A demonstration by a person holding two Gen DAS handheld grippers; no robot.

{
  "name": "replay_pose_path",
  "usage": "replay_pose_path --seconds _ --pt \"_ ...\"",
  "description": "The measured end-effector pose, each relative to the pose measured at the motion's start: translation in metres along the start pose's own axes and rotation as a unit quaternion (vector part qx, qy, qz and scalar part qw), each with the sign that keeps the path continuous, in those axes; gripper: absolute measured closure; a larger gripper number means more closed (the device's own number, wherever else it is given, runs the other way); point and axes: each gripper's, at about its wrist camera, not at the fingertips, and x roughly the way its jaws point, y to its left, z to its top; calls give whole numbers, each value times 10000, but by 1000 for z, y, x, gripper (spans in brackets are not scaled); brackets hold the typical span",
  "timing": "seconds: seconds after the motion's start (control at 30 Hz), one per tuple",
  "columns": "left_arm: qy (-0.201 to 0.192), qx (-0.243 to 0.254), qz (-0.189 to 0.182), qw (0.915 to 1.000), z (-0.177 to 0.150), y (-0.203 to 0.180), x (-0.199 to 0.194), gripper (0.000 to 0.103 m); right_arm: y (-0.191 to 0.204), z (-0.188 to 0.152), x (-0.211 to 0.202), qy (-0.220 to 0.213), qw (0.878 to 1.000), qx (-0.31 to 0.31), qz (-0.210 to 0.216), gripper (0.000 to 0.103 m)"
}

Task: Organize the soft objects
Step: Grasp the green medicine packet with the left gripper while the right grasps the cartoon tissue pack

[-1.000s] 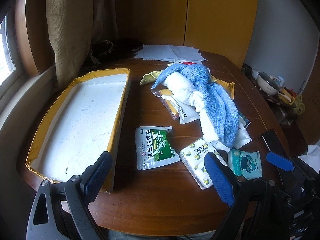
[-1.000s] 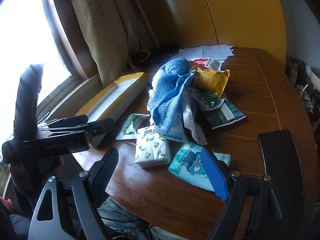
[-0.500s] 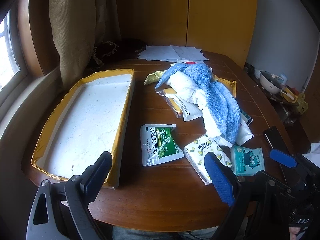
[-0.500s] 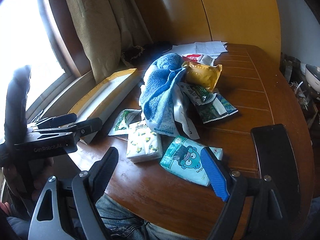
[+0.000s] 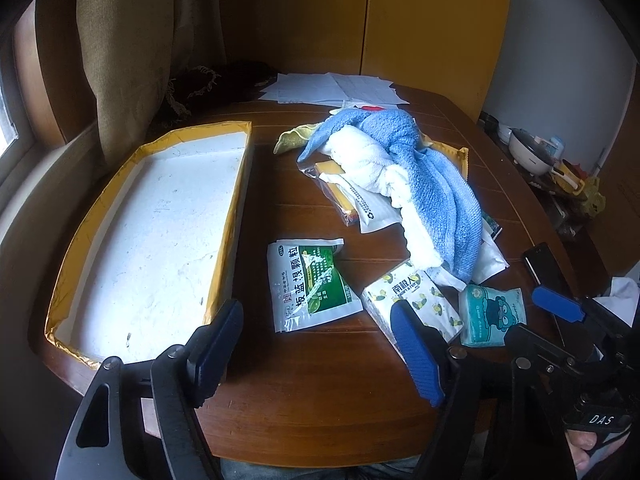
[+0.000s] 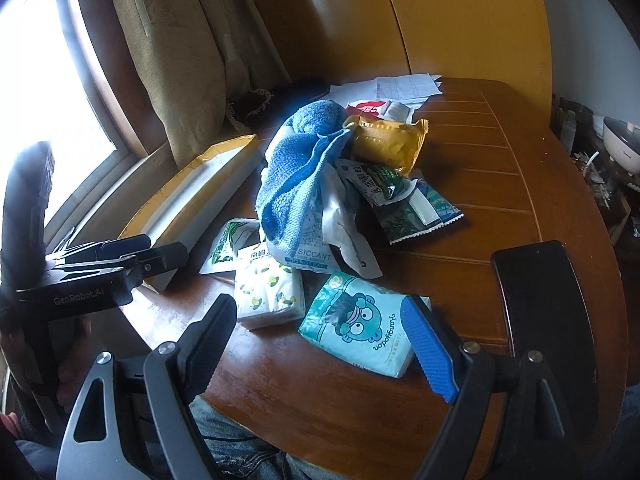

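Left wrist view shows a blue towel [image 5: 436, 184] heaped over a white cloth [image 5: 372, 160] mid-bench [image 5: 320, 400], hiding most of the packets beneath. Nearer lie a green sachet [image 5: 312, 284], a lemon-print tissue pack [image 5: 416, 296] and a teal tissue pack [image 5: 490, 314], apart from the white tray [image 5: 152, 216] with yellow rim. The left gripper [image 5: 316, 344] hovers with fingers closing on nothing. The right gripper [image 6: 316, 344] hangs released, fingers straddling the teal pack's near edge. A phone [image 6: 540, 304] lies right, partly cut off.
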Motion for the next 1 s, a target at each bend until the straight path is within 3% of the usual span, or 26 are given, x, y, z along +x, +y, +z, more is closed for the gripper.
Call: replay_pose_path --seconds 0.3,0.5,0.6,0.73,0.93,1.0 --pt "613 151 87 9980 35 -5 52 51 -10 11 30 244 9997 15 19 19" --pt "927 364 262 9947 35 -13 81 68 -10 -1 32 418 9971 -643 26 19" --pt "849 434 502 9942 37 -14 85 76 -4 -9 27 502 9940 -960 129 19" --pt "704 467 535 9950 38 -11 83 84 -2 -5 26 417 9939 -1019 56 19" --pt "606 331 290 9972 39 -5 74 87 -5 -7 43 674 9915 -1095 -207 19" --pt "571 255 184 9979 39 -1 69 88 -1 -12 41 630 9900 -1212 -351 33"
